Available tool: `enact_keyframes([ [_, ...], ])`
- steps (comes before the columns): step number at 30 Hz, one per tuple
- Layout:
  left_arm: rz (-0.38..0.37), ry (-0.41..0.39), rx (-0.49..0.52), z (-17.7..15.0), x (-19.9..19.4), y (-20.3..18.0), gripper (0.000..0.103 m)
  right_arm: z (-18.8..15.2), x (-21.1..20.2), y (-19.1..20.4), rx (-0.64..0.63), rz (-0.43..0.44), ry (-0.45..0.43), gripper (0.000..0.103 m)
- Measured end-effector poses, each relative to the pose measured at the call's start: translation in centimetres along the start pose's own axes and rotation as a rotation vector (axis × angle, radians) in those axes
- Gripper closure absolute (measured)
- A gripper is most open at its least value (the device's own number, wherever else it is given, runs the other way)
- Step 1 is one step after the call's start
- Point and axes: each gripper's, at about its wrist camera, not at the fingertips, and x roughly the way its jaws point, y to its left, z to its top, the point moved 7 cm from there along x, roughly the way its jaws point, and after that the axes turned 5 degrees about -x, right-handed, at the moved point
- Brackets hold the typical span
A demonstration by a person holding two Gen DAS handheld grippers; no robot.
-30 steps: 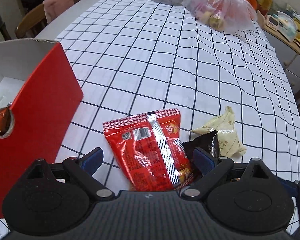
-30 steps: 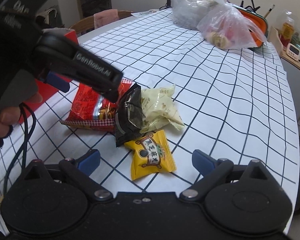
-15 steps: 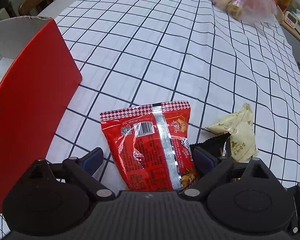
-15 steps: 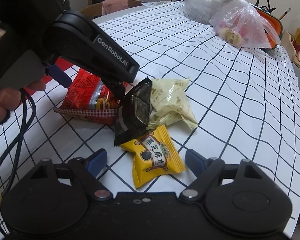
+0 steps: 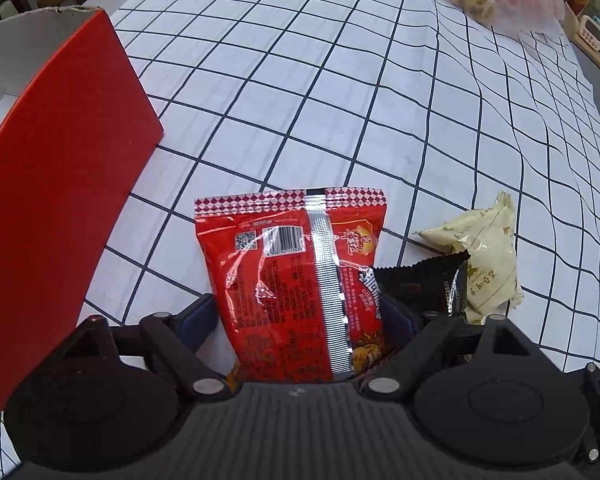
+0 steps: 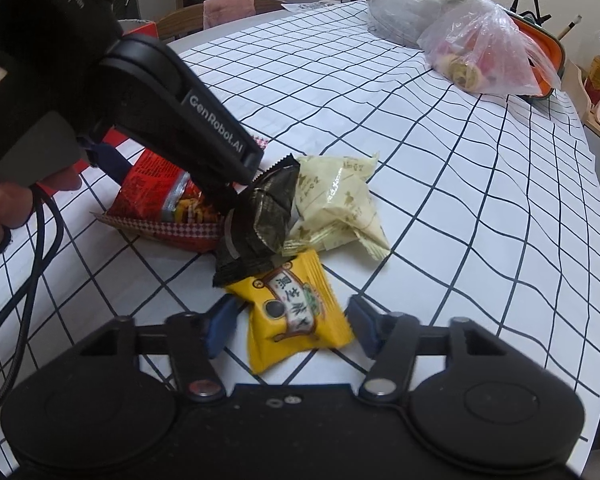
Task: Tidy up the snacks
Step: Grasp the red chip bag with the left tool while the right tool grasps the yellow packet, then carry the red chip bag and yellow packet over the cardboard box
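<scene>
Your left wrist view alone shows the red box [image 5: 60, 184] standing at the left of the checked surface [image 5: 340, 80], its white inside open at the top. Only your right wrist view shows the yellow packet [image 6: 296, 312], which the left tool's body hides from its own camera.

Your left tool [image 5: 302, 316] has its blue pads against both sides of the red snack bag [image 5: 296, 280], which lies seam up with its barcode showing; the pads have drawn in to the bag since half a second ago, when they stood wide of it. The black packet [image 5: 424, 284] lies just beside the bag on its right, overlapping the cream packet [image 5: 484, 256]. From the right wrist view, your left tool [image 6: 204, 196] reaches down onto the red snack bag [image 6: 156, 192].

Your right tool [image 6: 290, 320] is half open with the yellow packet between its pads, neither pad clearly touching; its gap has narrowed from the earlier frame. The black packet [image 6: 260, 216] rests on the yellow packet's far edge, the cream packet [image 6: 336, 208] beside it. Clear plastic bags [image 6: 488, 56] sit at the far end.
</scene>
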Motion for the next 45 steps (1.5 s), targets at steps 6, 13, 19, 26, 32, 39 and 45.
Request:
enact_keyframes([
  [6,-0.001,-0.006,0.007,-0.1,-0.2,0.2,0.024,-0.1,-0.2,-0.1,0.018,-0.017,-0.008,0.057],
  [13,-0.007,-0.022,0.005,-0.6,-0.6,1.1,0.031,-0.2,-0.9,-0.1,0.074,-0.022,-0.004,0.066],
  [19,-0.044,-0.022,0.01,-1.0,-1.0,2.4,0.031,-0.5,-1.9,-0.2,0.156,-0.028,-0.012,0.067],
  [26,-0.108,-0.021,0.028,-1.6,-1.9,3.8,0.031,-0.7,-4.5,0.4,0.246,-0.05,-0.042,0.067],
  [32,-0.163,-0.026,0.066,-2.0,-3.7,4.9,0.031,-0.2,-7.2,1.5,0.313,-0.078,-0.08,0.067],
  [39,-0.226,-0.038,0.126,-2.3,-6.7,6.2,0.031,1.0,-10.4,3.3,0.377,-0.117,-0.135,0.067],
  [45,-0.284,-0.067,0.179,-2.2,-10.2,7.3,0.031,2.7,-13.0,5.4,0.394,-0.151,-0.185,0.067],
])
